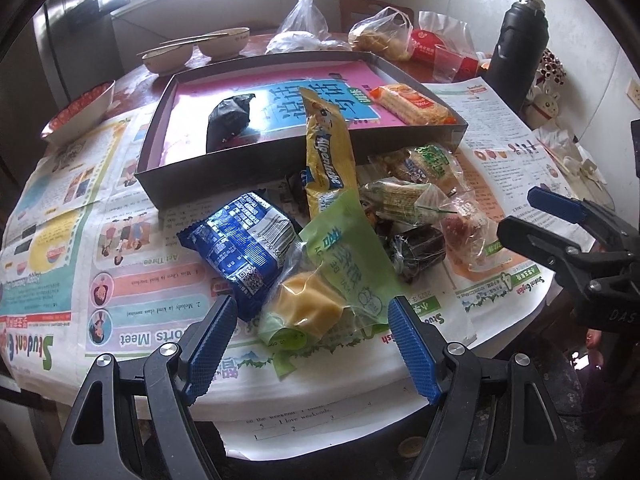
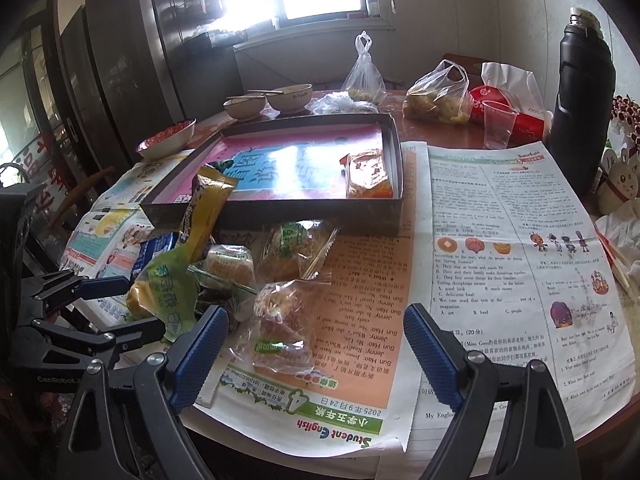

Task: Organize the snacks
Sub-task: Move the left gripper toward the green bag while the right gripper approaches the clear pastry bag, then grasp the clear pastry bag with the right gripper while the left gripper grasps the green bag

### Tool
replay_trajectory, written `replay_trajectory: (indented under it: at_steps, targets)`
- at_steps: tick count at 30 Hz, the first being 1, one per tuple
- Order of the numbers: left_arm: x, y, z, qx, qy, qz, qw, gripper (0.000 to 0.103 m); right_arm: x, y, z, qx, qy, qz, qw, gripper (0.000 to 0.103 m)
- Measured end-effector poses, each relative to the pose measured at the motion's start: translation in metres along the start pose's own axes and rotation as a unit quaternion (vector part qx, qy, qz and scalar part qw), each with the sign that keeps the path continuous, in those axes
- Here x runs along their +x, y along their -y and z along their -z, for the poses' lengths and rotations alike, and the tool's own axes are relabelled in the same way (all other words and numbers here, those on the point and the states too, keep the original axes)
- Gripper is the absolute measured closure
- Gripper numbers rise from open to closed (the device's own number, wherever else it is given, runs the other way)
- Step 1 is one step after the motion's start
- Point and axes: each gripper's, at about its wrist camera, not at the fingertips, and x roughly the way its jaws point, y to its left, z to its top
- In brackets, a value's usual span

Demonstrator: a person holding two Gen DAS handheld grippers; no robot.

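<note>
Newsprint point(image 2: 500, 240) covers the table, its mastheads reading "Student English", with "2025年9月24日" legible in the right wrist view. Snacks lie in a heap on it just in front of a shallow dark box point(image 1: 256, 168). A yellow packet point(image 1: 328, 152) printed "Alpenliebe" leans over the box's near wall. Below it lie a blue packet point(image 1: 240, 244) showing a barcode and QR code, and a green bag point(image 1: 340, 276) with Chinese characters and a yellow block inside. Clear-wrapped cakes point(image 2: 296, 252) with green labels lie to the right of these. Inside the box are a black packet point(image 1: 230, 118) and an orange cracker pack point(image 1: 412, 100).

Left gripper point(image 1: 312, 344) hangs spread wide and empty, the green bag just beyond and between its blue pads. Right gripper point(image 2: 316, 356) is likewise spread and empty, with a clear-wrapped cake point(image 2: 280, 332) between its fingers, untouched.
</note>
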Motion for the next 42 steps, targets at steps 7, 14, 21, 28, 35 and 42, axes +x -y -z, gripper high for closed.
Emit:
replay_trajectory:
  at_steps: [7, 14, 21, 28, 35, 42]
  targets:
    - [-0.001, 0.008, 0.004, 0.013, -0.007, 0.021, 0.9997, 0.024, 0.011, -0.003, 0.004, -0.004, -0.016, 0.006, 1.000, 0.014]
    - [0.008, 0.008, -0.001, 0.011, -0.009, 0.019, 0.9997, 0.033, 0.024, -0.009, 0.005, -0.011, -0.024, 0.014, 1.000, 0.014]
    - [0.017, 0.014, -0.005, 0.024, -0.015, 0.011, 0.9995, 0.036, 0.031, -0.010, 0.004, -0.018, -0.024, 0.022, 0.999, 0.026]
    - [0.019, 0.017, -0.004, 0.030, -0.007, -0.003, 0.9995, 0.036, 0.037, -0.013, 0.003, -0.032, -0.023, 0.029, 0.999, 0.055]
    - [0.021, 0.021, -0.008, 0.024, -0.006, -0.012, 0.9996, 0.040, 0.034, -0.006, 0.005, -0.031, -0.016, 0.038, 0.999, 0.065]
    - [0.019, 0.017, -0.009, 0.009, -0.008, -0.005, 0.9999, 0.049, 0.023, 0.002, 0.003, -0.020, -0.002, 0.032, 0.999, 0.065]
